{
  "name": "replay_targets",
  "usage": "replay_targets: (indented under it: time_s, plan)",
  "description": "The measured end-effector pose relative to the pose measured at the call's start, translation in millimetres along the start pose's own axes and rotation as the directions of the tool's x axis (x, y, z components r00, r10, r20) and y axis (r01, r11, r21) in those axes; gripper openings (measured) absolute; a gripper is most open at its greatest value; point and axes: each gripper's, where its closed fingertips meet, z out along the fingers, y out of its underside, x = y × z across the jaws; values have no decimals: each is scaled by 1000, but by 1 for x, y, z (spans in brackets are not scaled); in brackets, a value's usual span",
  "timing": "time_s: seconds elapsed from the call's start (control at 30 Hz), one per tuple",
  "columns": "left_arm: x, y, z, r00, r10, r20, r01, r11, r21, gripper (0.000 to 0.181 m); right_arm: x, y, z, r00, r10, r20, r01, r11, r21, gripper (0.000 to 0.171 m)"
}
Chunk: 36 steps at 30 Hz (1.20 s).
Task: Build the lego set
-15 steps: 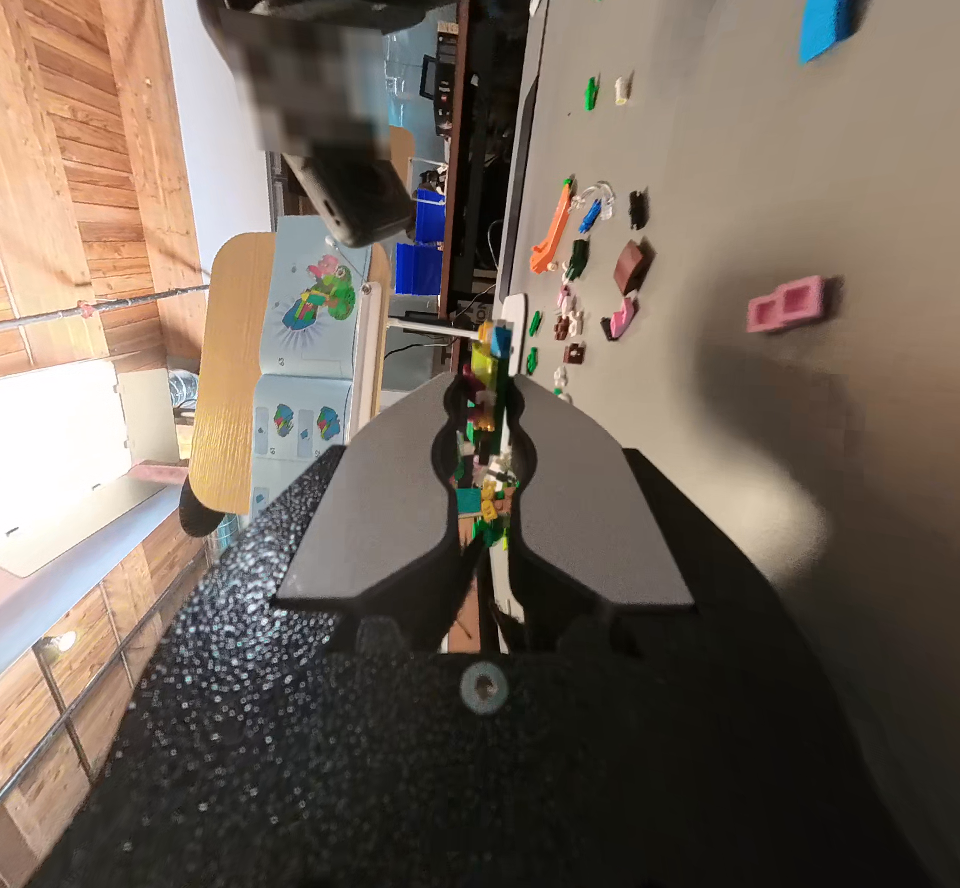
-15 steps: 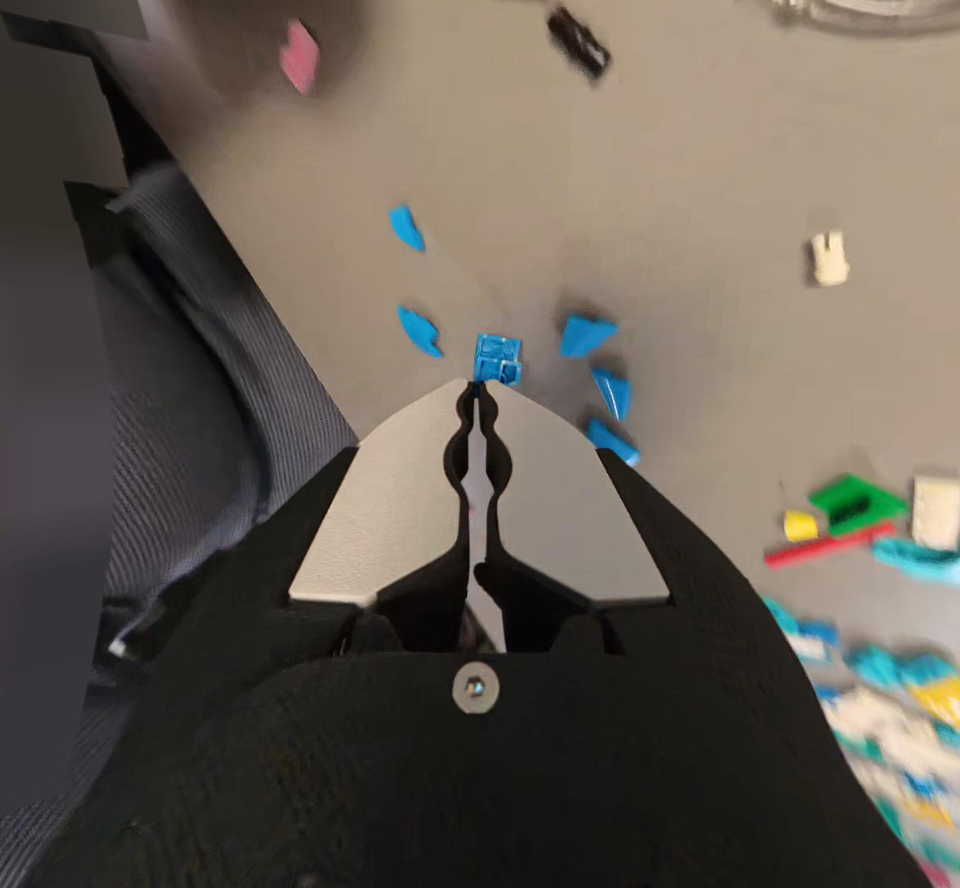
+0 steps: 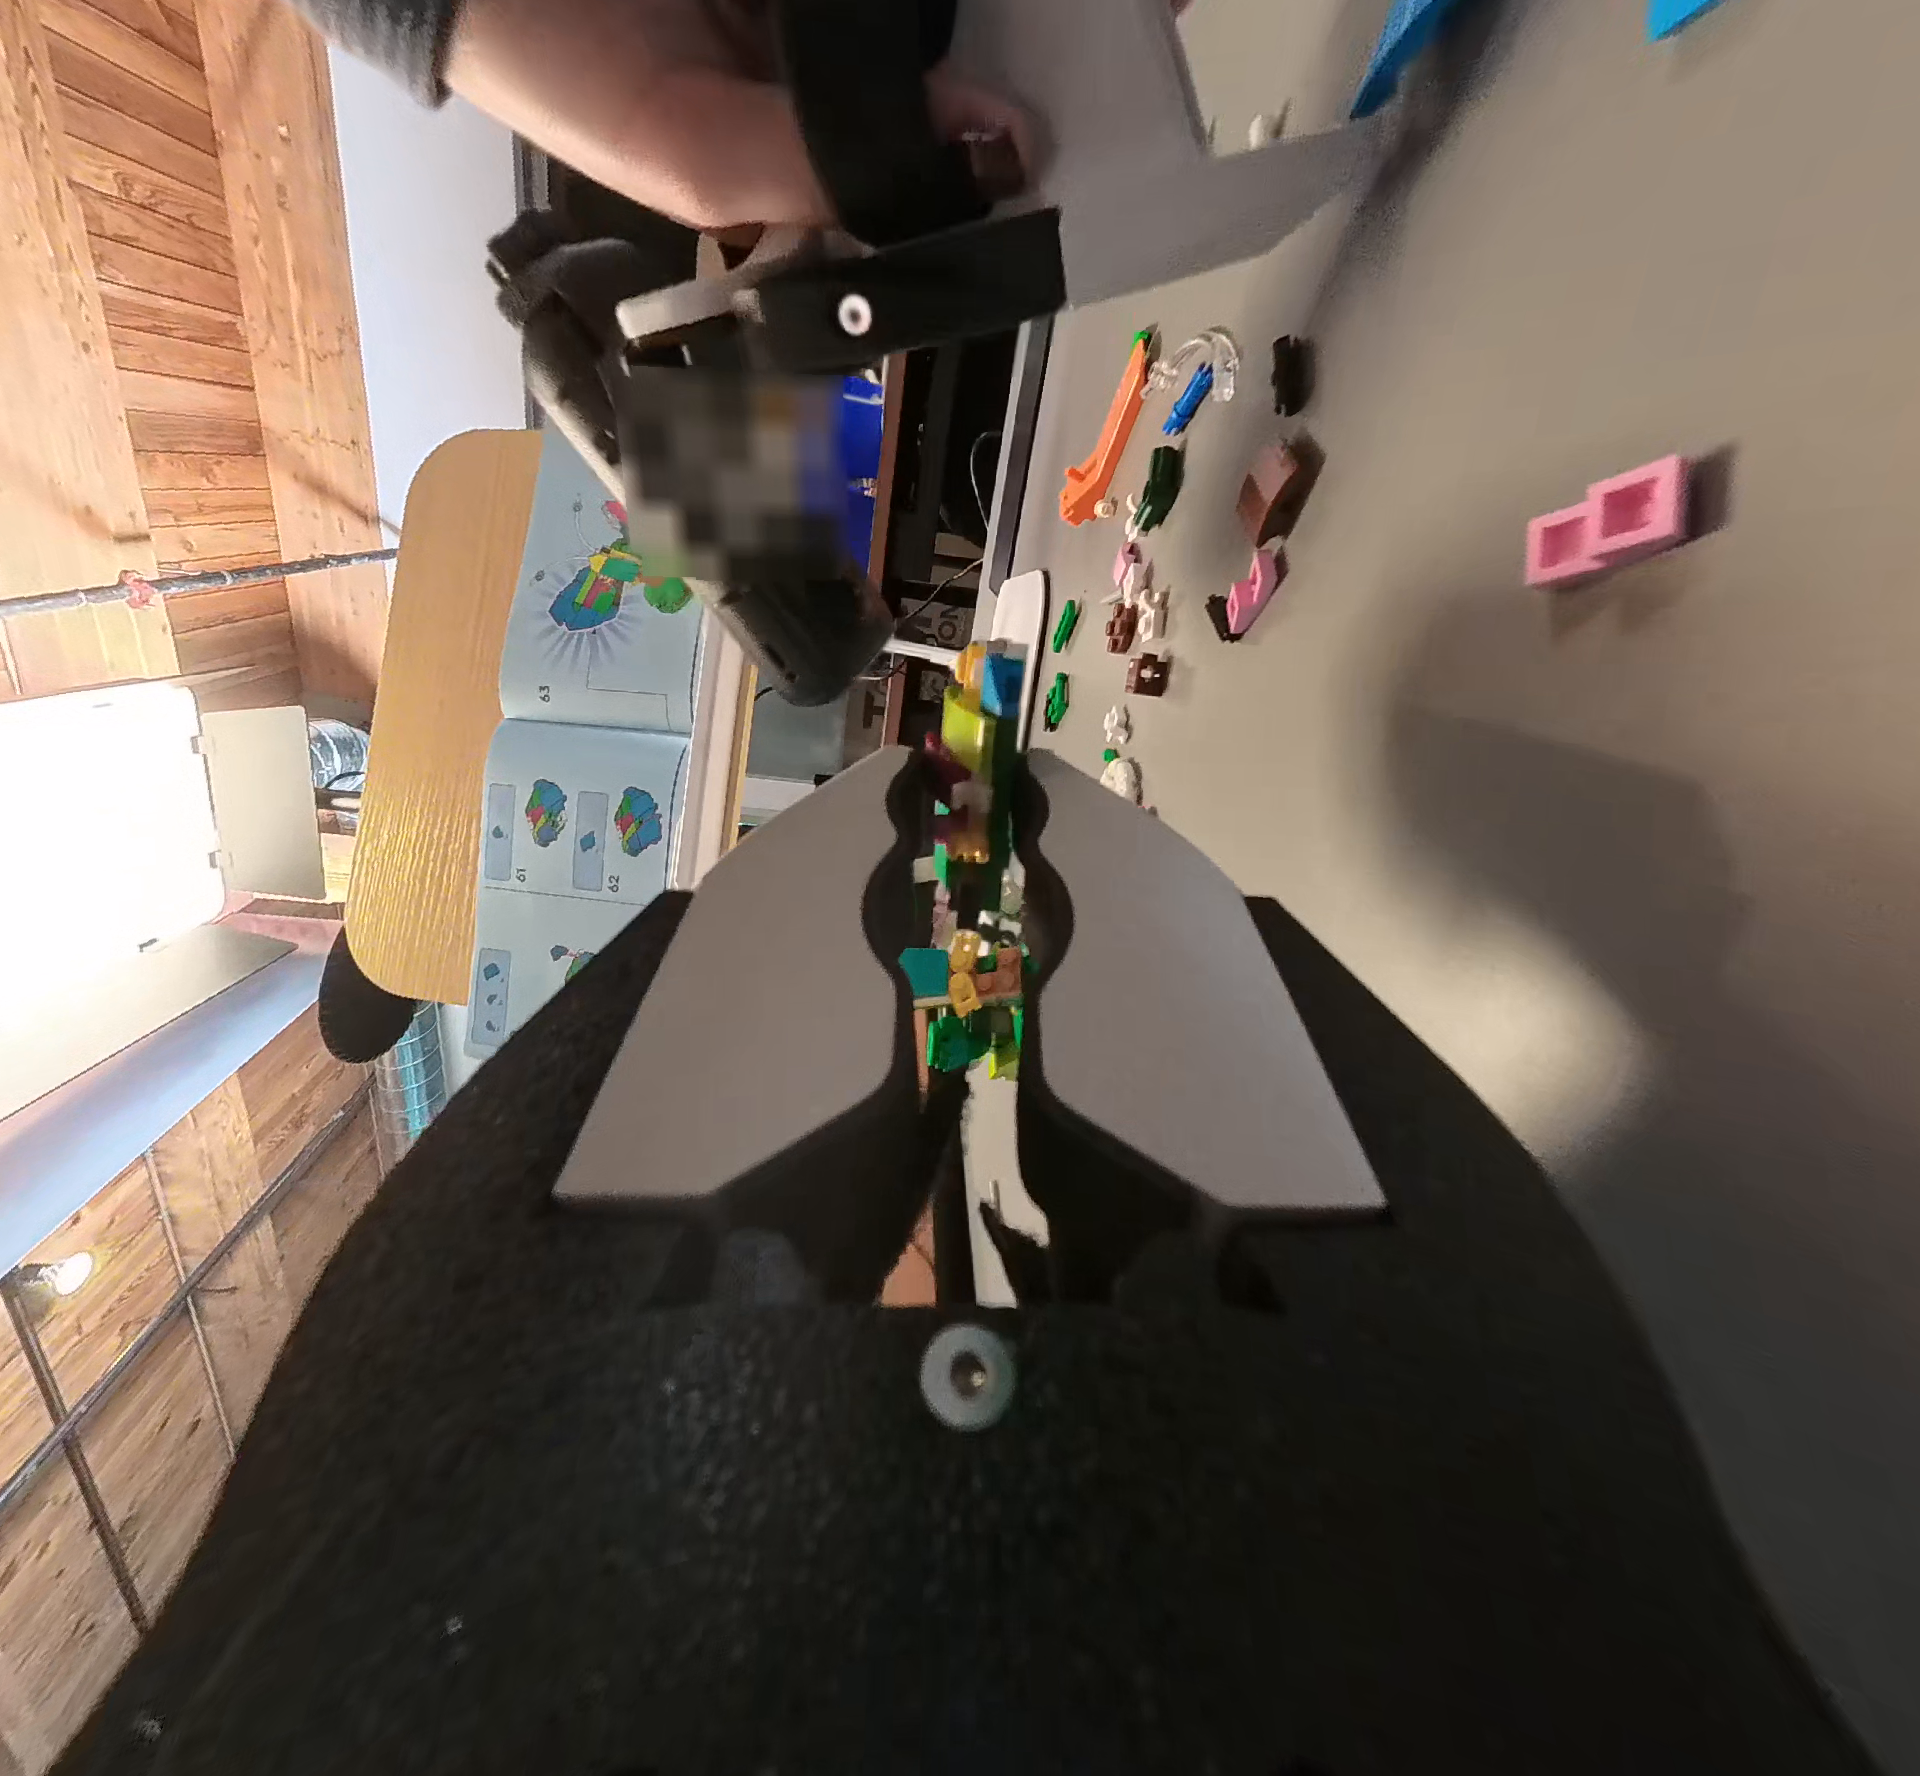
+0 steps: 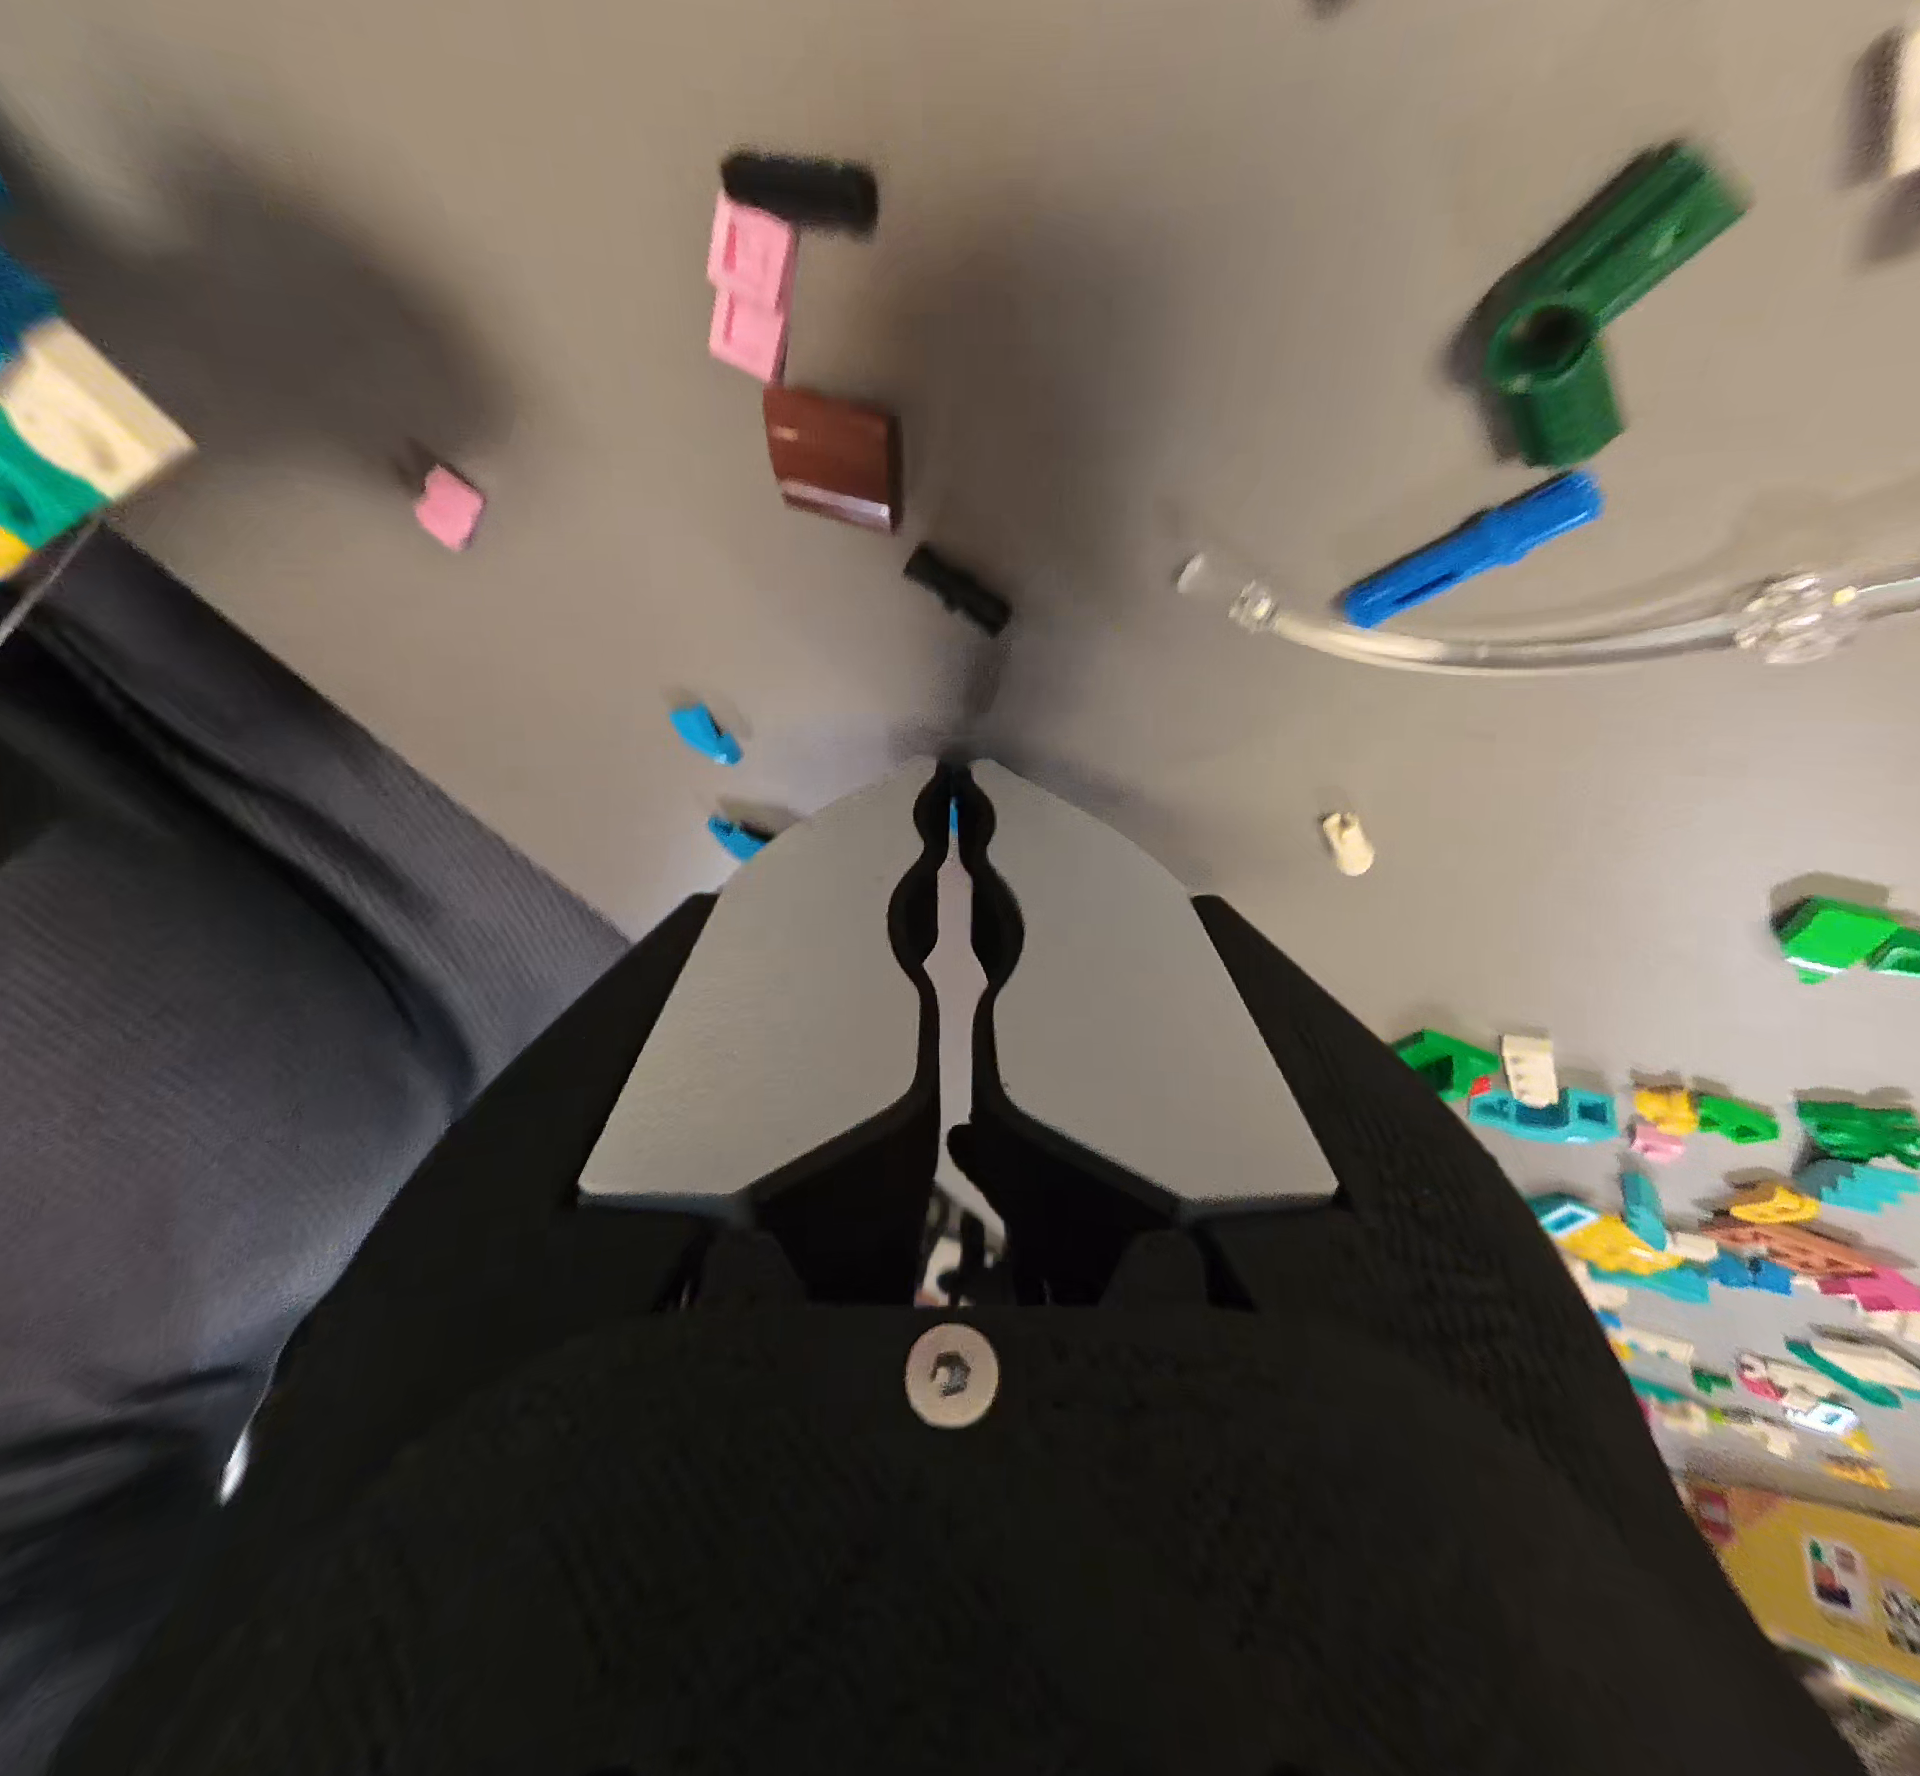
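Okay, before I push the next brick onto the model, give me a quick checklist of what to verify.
1. Left gripper clamped on the model: ok.
2. Right gripper carrying a blue piece: ok, a blue sliver shows between its nearly closed jaws.
3. That piece turned the right way: cannot tell, it is mostly hidden.
4. Right gripper aimed at the model: not ok, it points at the table.
5. Booklet open and in sight: ok.
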Motion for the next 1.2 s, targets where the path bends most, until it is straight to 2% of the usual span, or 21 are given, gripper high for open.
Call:
replay_targets:
  time_s: [0.03,0.1,0.13,0.23,0.4,0.57,0.73,0.8,0.87,0.93,1.0,1.07,1.2]
  plan:
    - [1,0,0,1000,-1,-2,1,1000,1,15,1,-3,0,1000,-7,-17,8,999,38,0]
    - [1,0,0,1000,-1,-5,2,1000,2,15,-3,-5,-6,998,-56,-41,60,990,124,12]
    - [1,0,0,1000,-4,-4,4,1000,3,15,-2,-6,-11,992,-93,-85,108,976,190,17]
    - [-1,-1,0,1000,-15,0,15,1000,5,15,5,0,-23,956,-162,-243,243,902,357,19]
    - [1,-4,1,1000,-24,-7,24,1000,13,15,-3,16,-7,962,-157,-223,254,811,527,17]
    - [5,-9,2,1000,-7,-18,8,1000,23,15,-6,19,8,953,-140,-268,273,779,564,16]
    - [6,-11,2,1000,4,-23,-3,1000,27,15,-42,11,8,957,-244,-157,285,685,671,15]
    - [7,-11,2,1000,7,-27,-7,1000,30,15,-36,13,-2,932,-271,-241,361,632,686,14]
    - [8,-12,2,1000,6,-29,-5,999,34,15,-25,16,-8,867,-309,-390,497,583,643,19]
    - [10,-14,2,999,10,-37,-8,999,44,15,-23,15,-9,762,-390,-517,646,511,567,23]
    - [12,-17,2,999,13,-48,-10,998,59,15,-23,12,-9,665,-464,-585,746,442,498,26]
    - [14,-20,0,998,14,-61,-9,997,77,15,-20,10,-7,639,-519,-568,770,425,477,30]
    - [17,-23,-1,997,17,-78,-9,995,96,15,-14,5,-1,686,-580,-439,721,458,521,33]
